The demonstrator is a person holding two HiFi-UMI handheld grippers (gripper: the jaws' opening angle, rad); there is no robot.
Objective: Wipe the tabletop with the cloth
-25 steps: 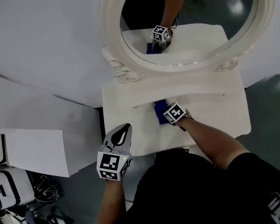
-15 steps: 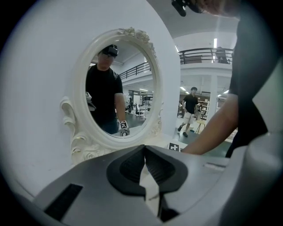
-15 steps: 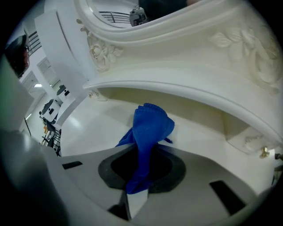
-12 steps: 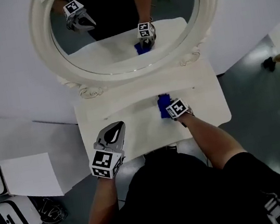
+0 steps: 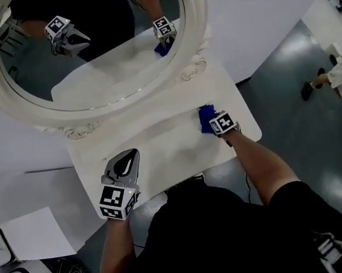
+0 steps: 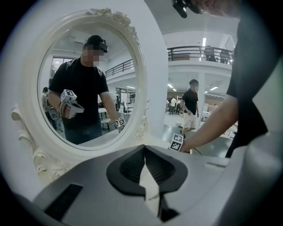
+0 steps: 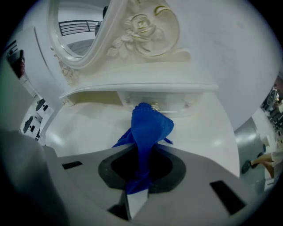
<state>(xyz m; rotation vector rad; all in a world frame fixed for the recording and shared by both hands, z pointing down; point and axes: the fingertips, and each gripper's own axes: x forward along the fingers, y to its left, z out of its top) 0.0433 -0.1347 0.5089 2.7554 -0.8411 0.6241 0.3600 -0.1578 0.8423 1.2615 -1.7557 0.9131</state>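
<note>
While the right gripper is pinching the soft, seemingly light blue cloth by its bunched middle near the tabletop's right edge, the left gripper is hovering closed and empty over its front-left corner.

Hand-held gripper clamped on blue cloth, white tabletop beneath, ornate mirror frame behind

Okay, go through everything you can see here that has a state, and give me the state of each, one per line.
left tool: shut, holding nothing, above the tabletop's left front
right tool: shut on the cloth
cloth: blue, bunched up, on the tabletop at its right rear
tabletop: white, only the cloth on it
mirror: upright at the back, reflecting the person and both tools
</note>
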